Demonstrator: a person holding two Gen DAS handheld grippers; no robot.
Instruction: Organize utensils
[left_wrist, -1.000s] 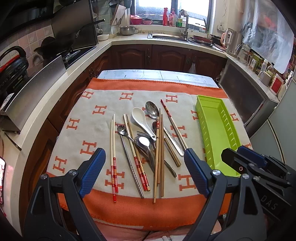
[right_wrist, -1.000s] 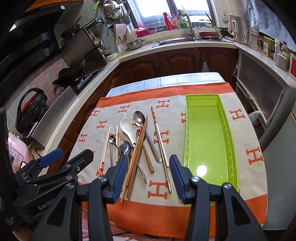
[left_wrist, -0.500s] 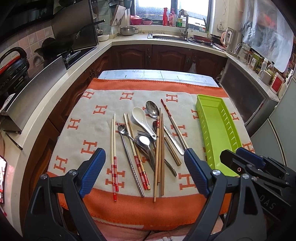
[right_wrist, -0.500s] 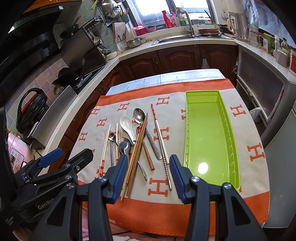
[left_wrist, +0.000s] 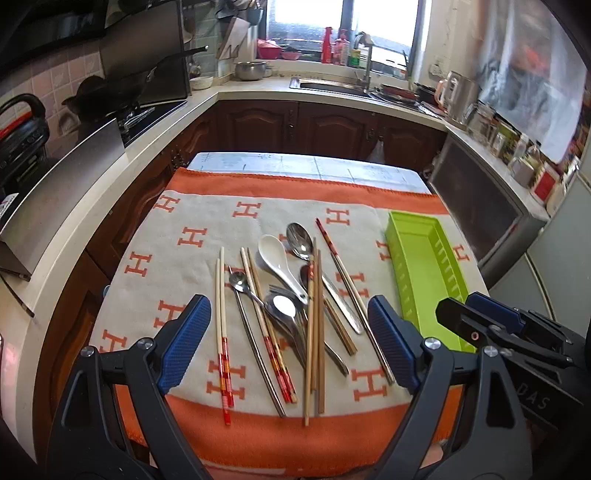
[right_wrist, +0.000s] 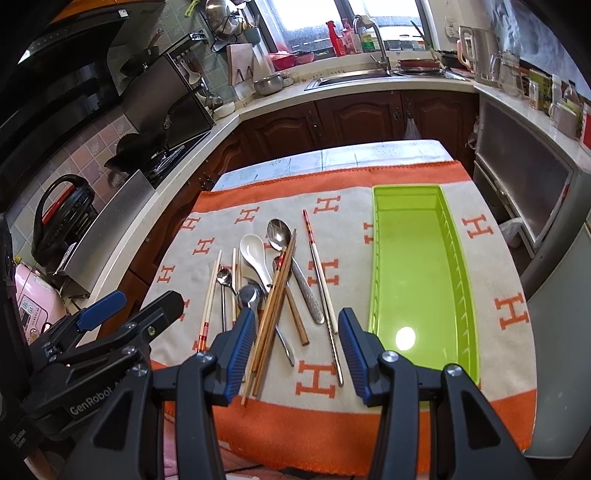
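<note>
almost nothing had shifted since the earlier frames; both views only drifted a touch. my left gripper (left_wrist: 288, 343) hung with its blue-padded jaws spread wide and holding nothing, above the near end of the pile. my right gripper (right_wrist: 297, 349) was parted more narrowly, also unloaded, over the brown wooden chopsticks (right_wrist: 275, 302). by my reckoning no sorting had begun: the long lime-green plastic tray (right_wrist: 461, 280) held nothing, and every piece was left to move. the utensils lay loosely fanned and overlapping on the cream and orange patterned cloth (left_wrist: 177, 236), left of the tray: a white ceramic soup spoon (left_wrist: 275, 258), steel spoons (left_wrist: 301, 242), red-tipped pale chopsticks (left_wrist: 221, 325).
</note>
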